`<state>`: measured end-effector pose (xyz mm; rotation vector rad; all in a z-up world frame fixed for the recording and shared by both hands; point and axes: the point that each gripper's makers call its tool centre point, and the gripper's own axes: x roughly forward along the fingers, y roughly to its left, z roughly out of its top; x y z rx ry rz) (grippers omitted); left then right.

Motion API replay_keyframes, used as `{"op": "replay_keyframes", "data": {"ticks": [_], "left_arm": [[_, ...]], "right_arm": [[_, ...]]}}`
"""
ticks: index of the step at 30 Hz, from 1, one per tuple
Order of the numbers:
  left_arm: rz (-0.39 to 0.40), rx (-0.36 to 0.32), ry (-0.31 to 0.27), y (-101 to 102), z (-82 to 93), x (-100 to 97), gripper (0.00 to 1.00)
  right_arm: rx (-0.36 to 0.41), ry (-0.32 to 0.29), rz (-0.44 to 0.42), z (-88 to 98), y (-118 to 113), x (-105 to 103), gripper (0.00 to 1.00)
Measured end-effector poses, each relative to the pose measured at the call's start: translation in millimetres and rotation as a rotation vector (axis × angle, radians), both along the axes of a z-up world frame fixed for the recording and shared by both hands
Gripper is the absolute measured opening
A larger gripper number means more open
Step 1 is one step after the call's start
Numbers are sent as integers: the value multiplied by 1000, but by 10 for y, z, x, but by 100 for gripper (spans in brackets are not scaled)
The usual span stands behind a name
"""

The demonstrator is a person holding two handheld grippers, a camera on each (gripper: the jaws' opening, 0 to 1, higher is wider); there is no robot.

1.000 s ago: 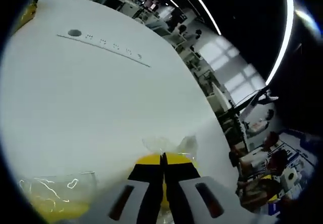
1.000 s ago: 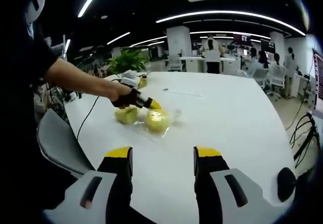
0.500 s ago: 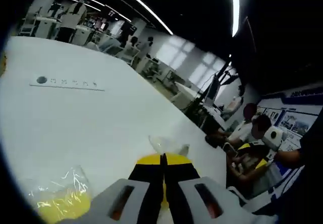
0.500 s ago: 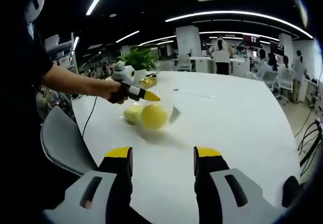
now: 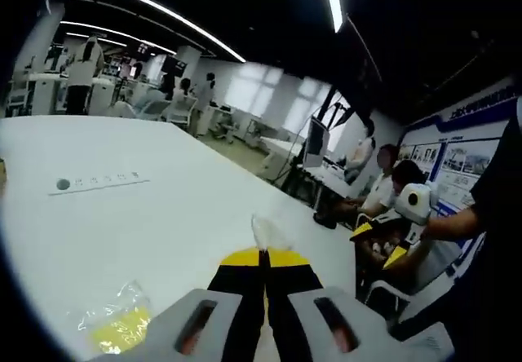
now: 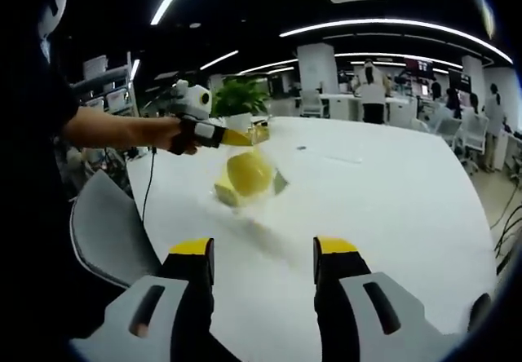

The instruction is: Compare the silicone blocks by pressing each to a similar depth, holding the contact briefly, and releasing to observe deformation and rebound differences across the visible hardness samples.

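Observation:
My left gripper [image 5: 263,254] is shut on the top of a clear plastic bag [image 5: 269,233]. In the right gripper view a hand holds that left gripper [image 6: 243,139] above the white table, and the bag hangs from it with a round yellow silicone block [image 6: 249,172] inside. A second yellow block [image 6: 222,191] in its own bag lies on the table just behind; it is the bagged block [image 5: 118,329] low on the left in the left gripper view. My right gripper [image 6: 263,252] is open and holds nothing, well short of both blocks. It is also the right gripper [image 5: 385,244] seen across the table.
The large white table [image 6: 391,191] stretches away to the right. A grey chair [image 6: 102,231] stands at its near left edge, with a dark cable [image 6: 147,191] hanging beside it. A socket strip [image 5: 98,181] is set into the table. People sit past the far edge [image 5: 383,191].
The left gripper has risen, lifting the bagged round block off the table, where it now hangs free. The second block stayed down. The right gripper stayed open.

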<state>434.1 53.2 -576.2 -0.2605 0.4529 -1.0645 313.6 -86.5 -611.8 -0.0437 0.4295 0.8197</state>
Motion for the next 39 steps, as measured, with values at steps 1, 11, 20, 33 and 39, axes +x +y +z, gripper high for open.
{"op": "replay_keyframes", "data": {"ticks": [1,11,20,33,39], "left_arm": [[-5,0,-10,15,38,-21,0],[-39,-4,-63,164,405,-229,0],[-15,-10,-93,305,592,-333,0],[-37,-51,-122,202,847,-552,0],[-49,-54,-109,158,817,-605,0]], "right_arm": [[3,1,8,-4,33,-3,44],[18,10,82,-76,273,52,46],[60,12,153,-34,546,143,46],[144,19,249,117,928,319,48],[158,-10,303,235,1097,353,46]]}}
